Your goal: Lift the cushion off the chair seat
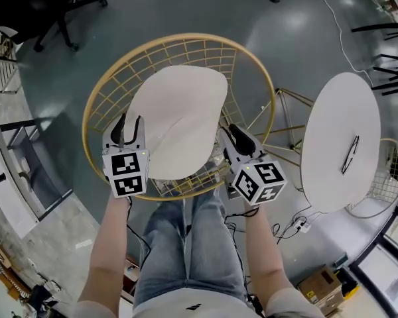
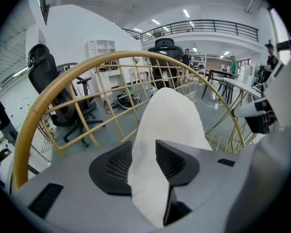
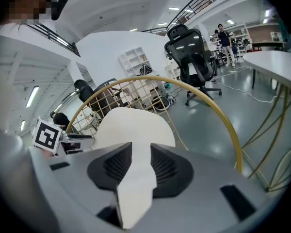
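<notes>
Now the cushion (image 1: 182,121) lies on the seat of the chair (image 1: 186,38). The left tool (image 1: 127,126) and the right tool (image 1: 232,134) are both open, each with a cushion edge between its jaws. It looks best to push in deeper, squeeze both tight, then lift together and keep it level.

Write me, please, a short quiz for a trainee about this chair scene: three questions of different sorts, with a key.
1. True or false: the cushion lies on the round white table.
2. What stands between the jaws of the left hand-held gripper? A) a bottle B) the cushion's edge C) nothing
3. Fill in: the chair has a ____-coloured wire frame.
Key: 1 false; 2 B; 3 gold.
</notes>
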A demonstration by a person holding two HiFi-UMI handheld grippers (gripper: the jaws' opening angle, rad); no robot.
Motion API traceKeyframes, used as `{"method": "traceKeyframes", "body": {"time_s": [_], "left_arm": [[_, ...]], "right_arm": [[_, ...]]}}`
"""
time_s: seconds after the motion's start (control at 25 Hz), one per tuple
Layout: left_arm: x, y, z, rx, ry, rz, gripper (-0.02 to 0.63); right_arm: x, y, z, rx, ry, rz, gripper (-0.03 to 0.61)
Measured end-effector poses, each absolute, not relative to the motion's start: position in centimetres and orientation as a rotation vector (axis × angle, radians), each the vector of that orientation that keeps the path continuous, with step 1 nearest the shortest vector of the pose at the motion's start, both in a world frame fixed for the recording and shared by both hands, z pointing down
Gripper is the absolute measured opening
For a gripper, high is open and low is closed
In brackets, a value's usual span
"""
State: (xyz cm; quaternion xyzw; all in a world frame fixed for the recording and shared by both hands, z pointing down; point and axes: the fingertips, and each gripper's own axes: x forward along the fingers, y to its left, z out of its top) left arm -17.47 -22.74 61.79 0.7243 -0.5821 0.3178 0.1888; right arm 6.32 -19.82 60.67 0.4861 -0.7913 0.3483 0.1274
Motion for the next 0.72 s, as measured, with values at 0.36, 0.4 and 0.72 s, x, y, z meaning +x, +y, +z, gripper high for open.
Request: {"method": "traceKeyframes", "body": {"time_s": [0.36,0.4,0.72], "left_arm": [[-18.2,-22.5,63.9,1.991,-1.625,0.942,0.155],[-18.2,-22.5,63.9,1.991,-1.626,0.942,0.155],[-18.2,-22.4,63.9,2.009,-1.626,0.959,0.155]], "right_arm": [[7.1,-20.0,64.4,1.406,-2.254,1.09,0.135],[7.1,-20.0,64.8,1.399,-2.251,1.104,0.14],[7.0,-20.0,68.3,1.361,-2.216,1.194,0.164]]}}
